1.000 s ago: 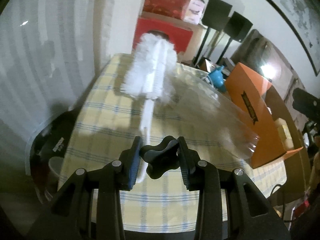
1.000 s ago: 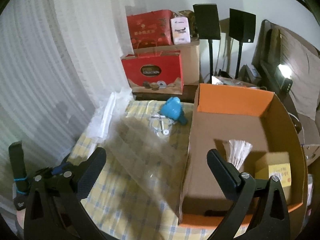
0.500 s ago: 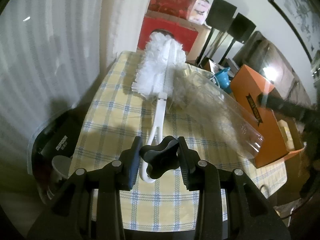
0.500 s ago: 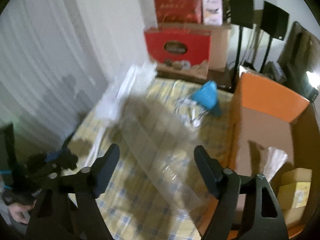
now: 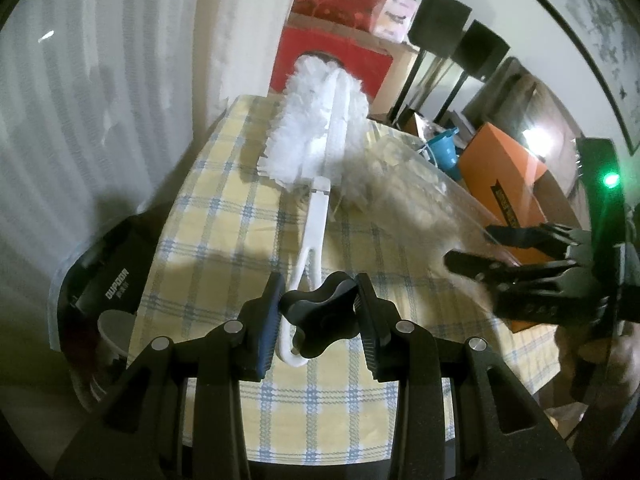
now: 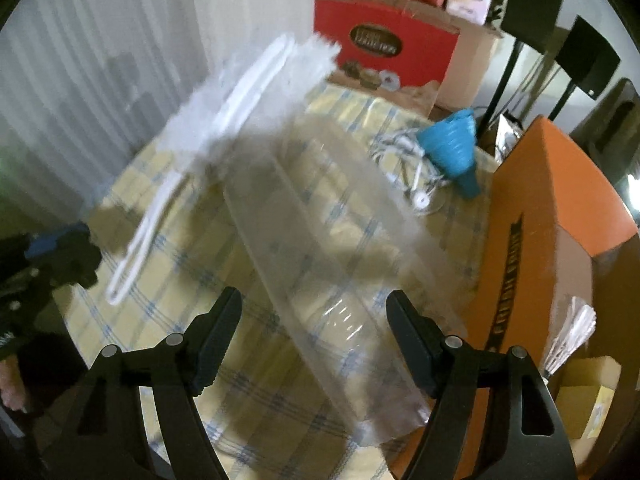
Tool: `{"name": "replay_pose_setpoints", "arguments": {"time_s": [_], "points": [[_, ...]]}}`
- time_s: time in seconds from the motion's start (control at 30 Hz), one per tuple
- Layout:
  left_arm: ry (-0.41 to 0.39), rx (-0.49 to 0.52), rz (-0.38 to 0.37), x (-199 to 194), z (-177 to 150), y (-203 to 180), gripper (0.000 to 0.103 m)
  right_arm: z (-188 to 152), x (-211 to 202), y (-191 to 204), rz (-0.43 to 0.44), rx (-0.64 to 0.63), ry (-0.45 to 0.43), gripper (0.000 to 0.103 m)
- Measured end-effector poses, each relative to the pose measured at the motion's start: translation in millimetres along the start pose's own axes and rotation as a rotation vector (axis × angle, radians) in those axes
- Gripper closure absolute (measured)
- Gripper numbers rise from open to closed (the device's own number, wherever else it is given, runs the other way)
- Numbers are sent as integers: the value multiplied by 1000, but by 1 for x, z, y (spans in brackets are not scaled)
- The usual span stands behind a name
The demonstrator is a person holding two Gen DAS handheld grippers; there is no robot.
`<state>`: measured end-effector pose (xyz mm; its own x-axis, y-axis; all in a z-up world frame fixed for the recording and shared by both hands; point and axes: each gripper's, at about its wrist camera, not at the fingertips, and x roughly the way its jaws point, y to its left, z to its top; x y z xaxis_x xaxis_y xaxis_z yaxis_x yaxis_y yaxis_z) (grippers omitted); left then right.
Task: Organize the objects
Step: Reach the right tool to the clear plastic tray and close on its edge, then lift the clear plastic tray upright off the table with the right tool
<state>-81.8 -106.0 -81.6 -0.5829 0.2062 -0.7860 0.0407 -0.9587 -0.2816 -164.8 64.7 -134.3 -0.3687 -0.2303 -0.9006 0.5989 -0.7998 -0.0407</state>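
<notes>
**Holding brush, approaching clear tray**

Gripping the white bottle brush [image 5: 316, 168] by its looped handle in the narrowly closed left claw [image 5: 318, 308], bristles raised above the checked table [image 5: 224, 208]. Spread wide and empty, right claw [image 6: 314, 316] just over the clear plastic tray [image 6: 320, 240], beside the orange box [image 6: 536, 240].

White brush [image 5: 320, 152], clear plastic tray [image 6: 328, 248], blue funnel [image 6: 456, 148], orange box [image 6: 560, 208] with black print, red bags [image 6: 384, 44], tablecloth [image 5: 224, 216] yellow with blue-white plaid, black grippers.
</notes>
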Motion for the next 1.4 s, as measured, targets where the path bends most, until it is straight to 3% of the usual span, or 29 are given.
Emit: {"name": "replay_pose_setpoints", "arguments": {"time_s": [0.13,0.17,0.2,0.3,0.33,0.37,0.8,1.23,1.37,1.4], "points": [[5,0,-5,1,-1,-1,70,-4,12,11,-26,-55,30,33],[5,1,-5,1,-1,-2,70,-5,15,13,-33,-67,41,47],[6,1,-7,1,-1,-3,70,-5,18,14,-34,-72,50,54],[5,1,-10,0,0,-4,70,-6,20,16,-38,-81,52,66],[4,2,-11,0,0,-4,70,-6,20,16,-26,-78,55,88],[3,2,-11,-1,0,-5,70,-6,19,16,-8,-71,60,92],[-7,28,-31,-10,2,-20,70,-11,-21,15,171,15,-32,96],[-22,63,-74,-21,7,-48,70,-19,-60,0,249,79,-107,98],[-26,65,-77,-24,7,-50,70,-21,-61,-5,221,100,-101,91],[-27,65,-77,-24,7,-50,70,-21,-60,-5,188,97,-103,83]]}}
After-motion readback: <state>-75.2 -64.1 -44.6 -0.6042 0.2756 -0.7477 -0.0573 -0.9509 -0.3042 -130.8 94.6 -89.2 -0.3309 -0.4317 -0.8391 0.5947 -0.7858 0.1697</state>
